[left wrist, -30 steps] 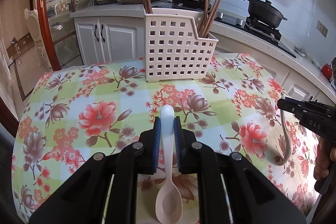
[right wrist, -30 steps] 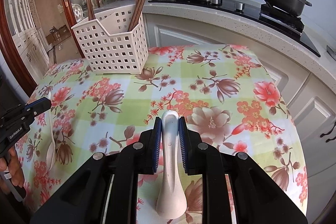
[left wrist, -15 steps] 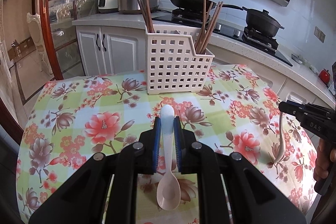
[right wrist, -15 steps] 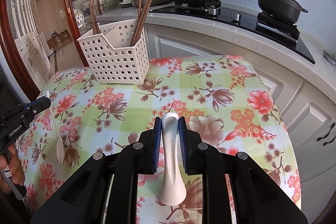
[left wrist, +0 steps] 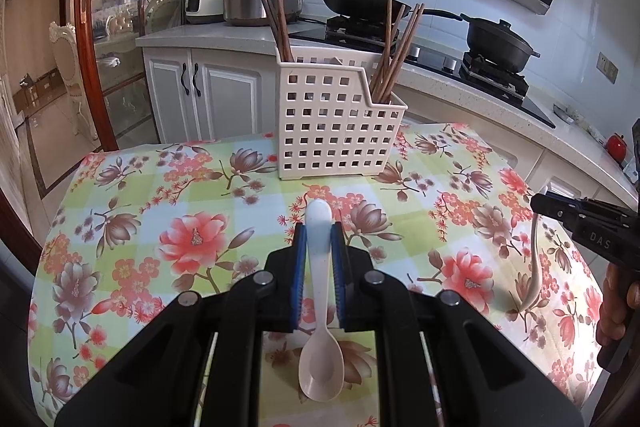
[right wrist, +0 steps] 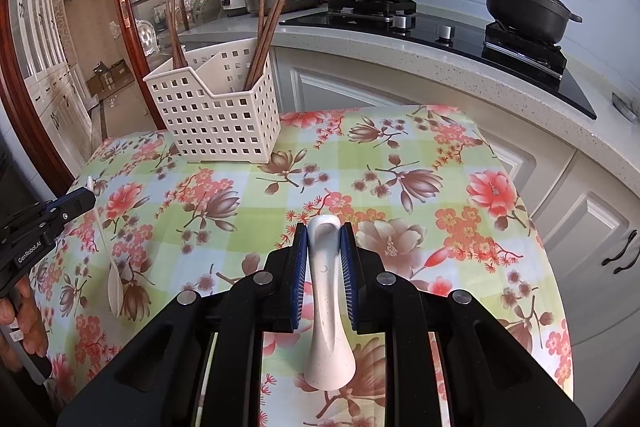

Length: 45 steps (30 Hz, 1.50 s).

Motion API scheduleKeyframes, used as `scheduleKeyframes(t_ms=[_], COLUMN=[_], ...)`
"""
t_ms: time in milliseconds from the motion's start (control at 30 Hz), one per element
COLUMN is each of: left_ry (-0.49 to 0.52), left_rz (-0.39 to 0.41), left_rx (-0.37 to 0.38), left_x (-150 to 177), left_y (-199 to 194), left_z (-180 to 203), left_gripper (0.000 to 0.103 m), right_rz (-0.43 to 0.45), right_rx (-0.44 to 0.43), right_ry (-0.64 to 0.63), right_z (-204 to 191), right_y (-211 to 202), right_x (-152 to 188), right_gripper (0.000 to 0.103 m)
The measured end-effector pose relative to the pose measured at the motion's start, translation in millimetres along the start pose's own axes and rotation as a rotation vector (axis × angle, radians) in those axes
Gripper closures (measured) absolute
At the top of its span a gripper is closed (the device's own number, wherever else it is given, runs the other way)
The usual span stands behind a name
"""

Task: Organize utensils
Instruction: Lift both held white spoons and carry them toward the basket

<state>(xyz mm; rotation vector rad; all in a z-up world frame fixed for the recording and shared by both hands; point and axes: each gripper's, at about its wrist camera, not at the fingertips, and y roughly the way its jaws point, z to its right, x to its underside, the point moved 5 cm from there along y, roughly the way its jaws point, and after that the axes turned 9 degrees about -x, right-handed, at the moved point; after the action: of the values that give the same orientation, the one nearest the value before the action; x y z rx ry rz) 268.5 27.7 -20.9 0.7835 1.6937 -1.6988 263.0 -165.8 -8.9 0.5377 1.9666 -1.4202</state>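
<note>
The left tool (left wrist: 319,241) is gripping a beige spoon (left wrist: 320,327) by its handle, bowl hanging back toward the camera above the flowered worktop (left wrist: 200,195). The right tool (right wrist: 323,243) is clamping a white spoon (right wrist: 328,315) the same way. Beyond both, a white slotted basket (left wrist: 336,123) is standing on the worktop, holding brown chopsticks (left wrist: 394,55) in its compartments.

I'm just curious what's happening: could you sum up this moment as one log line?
left gripper: shut on spoon | right gripper: shut on ladle spoon | basket: holds chopsticks, no spoons yet
</note>
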Motion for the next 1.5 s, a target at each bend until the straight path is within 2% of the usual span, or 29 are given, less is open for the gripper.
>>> scheduleKeyframes(t_ms=[600,633,667,767,933,967,1000,1033,1133,1267,1400,1500], left_ry=[-0.001,-0.002,-0.001,-0.001,-0.017,-0.016,-0.021,-0.031,-0.071,-0.093,-0.071,-0.068], left_rz=[0.036,0.039,0.039,0.039,0.004,-0.011,-0.028,-0.036,-0.095,-0.165,-0.203,-0.230], left_rx=[0.009,0.010,0.011,0.008,0.015,0.018,0.029,0.038,0.059,0.108,0.142,0.131], left_x=[-6.2,-6.6,-7.2,-8.1,-3.9,-2.7,-1.0,0.3,6.4,16.2,20.2,20.6], left_y=[-11.5,-12.8,-13.0,-11.7,-2.9,0.8,5.4,8.6,28.3,52.2,73.3,90.0], left_z=[1.2,1.7,1.6,0.8,-2.9,-3.7,-4.3,-5.7,-6.5,8.3,31.4,40.6], left_gripper=[0.091,0.094,0.103,0.103,0.103,0.100,0.090,0.087,0.086,0.082,0.079,0.079], right_rz=[0.024,0.025,0.026,0.027,0.022,0.021,0.021,0.021,0.018,0.012,0.007,0.006], right_rx=[-0.001,-0.001,-0.001,-0.002,-0.003,-0.004,-0.004,-0.005,-0.004,-0.009,-0.009,-0.012], right_ry=[0.001,0.001,0.001,0.002,0.004,0.003,0.003,0.004,0.005,0.006,0.011,0.014], right_z=[-5.8,-5.9,-6.0,-6.1,-6.1,-6.0,-5.9,-6.1,-5.6,-5.7,-2.6,-1.0], right_y=[-10.9,-11.2,-11.7,-12.3,-11.6,-11.5,-11.7,-11.2,-9.8,-7.1,-3.8,-3.1], right_x=[-7.8,-7.8,-8.0,-8.1,-7.5,-7.6,-7.8,-7.8,-7.2,-6.3,-5.2,-4.1], right_gripper=[0.085,0.085,0.085,0.085,0.085,0.085,0.085,0.085,0.085,0.085,0.085,0.085])
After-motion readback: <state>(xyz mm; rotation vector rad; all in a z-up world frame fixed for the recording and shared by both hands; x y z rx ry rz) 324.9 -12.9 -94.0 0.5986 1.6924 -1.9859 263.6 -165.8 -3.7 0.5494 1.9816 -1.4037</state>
